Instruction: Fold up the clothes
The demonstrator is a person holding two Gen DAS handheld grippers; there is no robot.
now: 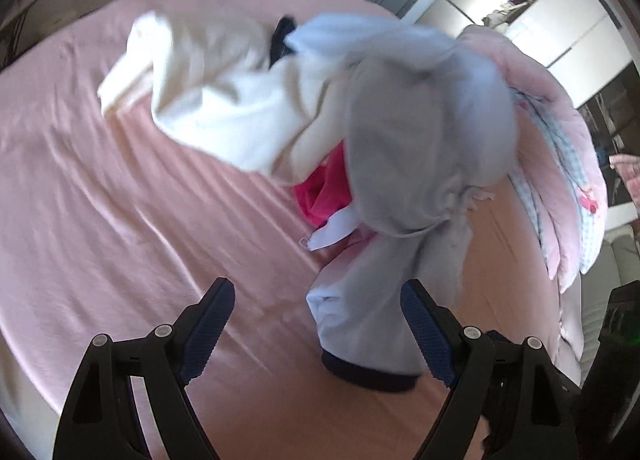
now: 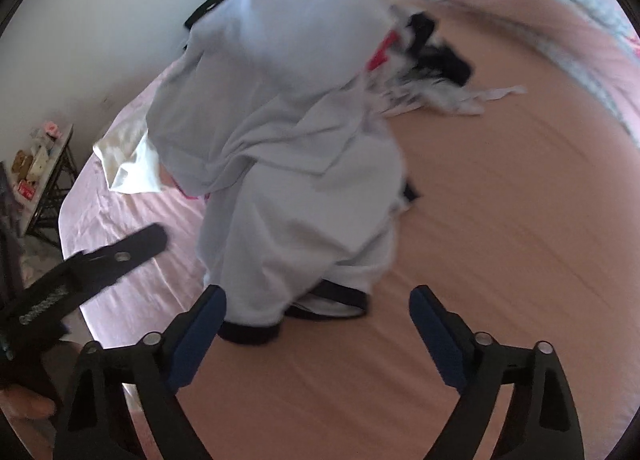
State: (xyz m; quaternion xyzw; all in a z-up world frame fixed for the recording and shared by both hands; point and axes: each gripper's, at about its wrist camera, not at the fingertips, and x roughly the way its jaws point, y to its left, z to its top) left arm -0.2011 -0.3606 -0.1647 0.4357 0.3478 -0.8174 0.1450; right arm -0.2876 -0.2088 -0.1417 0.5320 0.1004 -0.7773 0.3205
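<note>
Nothing was folded yet: the grey garment [image 2: 288,148] lay crumpled on the pink bed [image 2: 500,240], left gripper [image 1: 318,324] and right gripper [image 2: 318,324] both gaping, empty.

A pink sheet [image 1: 100,188] is filling most of both frames, paler and lilac-tinted at the left of the right wrist view. A light grey garment [image 1: 424,132] with dark navy cuffs [image 1: 368,374] is showing in the centre. A cream-white garment [image 1: 208,100] is lying at upper centre-left, and a hot-pink cloth [image 1: 324,192] is peeking out beneath the two. At the right edge, a pink quilt [image 1: 560,164] is showing a pale blue check pattern. In the right wrist view's upper right, a black-and-white garment [image 2: 436,60] is showing with a red patch. Both grippers are black with dark blue pads [image 1: 208,332].
</note>
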